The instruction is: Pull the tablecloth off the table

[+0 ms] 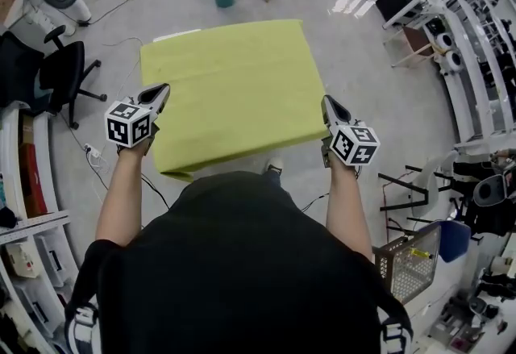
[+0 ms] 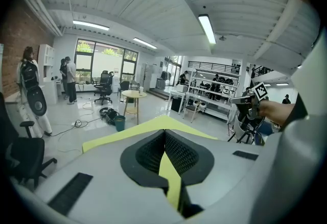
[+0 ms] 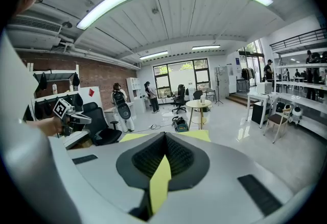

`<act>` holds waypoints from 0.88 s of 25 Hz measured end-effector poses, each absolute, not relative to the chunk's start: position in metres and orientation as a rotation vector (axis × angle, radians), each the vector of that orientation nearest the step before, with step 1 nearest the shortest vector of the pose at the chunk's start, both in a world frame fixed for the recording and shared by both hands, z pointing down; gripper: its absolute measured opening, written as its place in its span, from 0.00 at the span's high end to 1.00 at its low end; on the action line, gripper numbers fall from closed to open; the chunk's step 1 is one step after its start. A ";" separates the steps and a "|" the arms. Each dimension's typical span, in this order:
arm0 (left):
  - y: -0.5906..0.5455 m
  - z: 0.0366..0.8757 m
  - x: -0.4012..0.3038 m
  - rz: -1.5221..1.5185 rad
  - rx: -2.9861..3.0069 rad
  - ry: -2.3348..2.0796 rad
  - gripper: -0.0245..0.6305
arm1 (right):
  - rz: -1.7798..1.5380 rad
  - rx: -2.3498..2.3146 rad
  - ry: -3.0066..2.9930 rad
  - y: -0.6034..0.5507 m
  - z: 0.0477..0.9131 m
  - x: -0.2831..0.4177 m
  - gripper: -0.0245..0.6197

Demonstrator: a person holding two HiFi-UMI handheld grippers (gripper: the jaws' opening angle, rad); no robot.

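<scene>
We hold the left gripper [image 1: 160,93] and right gripper [image 1: 326,104] clamped on the tablecloth [image 1: 230,86] at 8 and 4 o'clock for an even pull.

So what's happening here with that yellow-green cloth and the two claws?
A person holds a claw in each hand. The left claw and the right claw are each shut on a side edge of the yellow-green tablecloth. The cloth lies spread flat in front of the person, its near edge drooping. What lies under it is hidden.
</scene>
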State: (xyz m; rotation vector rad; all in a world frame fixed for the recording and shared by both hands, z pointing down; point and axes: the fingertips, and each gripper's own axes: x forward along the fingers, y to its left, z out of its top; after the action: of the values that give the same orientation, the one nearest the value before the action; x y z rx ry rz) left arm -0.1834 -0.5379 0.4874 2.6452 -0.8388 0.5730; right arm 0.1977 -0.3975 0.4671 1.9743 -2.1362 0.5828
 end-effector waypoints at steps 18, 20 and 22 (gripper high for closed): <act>-0.590 0.471 -0.168 0.504 2.485 -1.188 0.93 | 0.553 1.698 -2.329 -0.543 0.468 0.259 0.93; -0.596 0.474 -0.157 0.527 2.473 -1.209 0.93 | 0.550 1.662 -2.346 -0.559 0.470 0.270 0.94; -0.602 0.476 -0.146 0.567 2.463 -1.229 0.93 | 0.545 1.631 -2.359 -0.574 0.471 0.283 0.94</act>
State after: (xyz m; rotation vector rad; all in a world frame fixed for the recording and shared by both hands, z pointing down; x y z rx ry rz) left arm -0.1458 -0.6018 0.4762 2.4627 -1.2291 0.5673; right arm 0.2833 -0.5743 0.4713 1.6312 -2.3585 0.5455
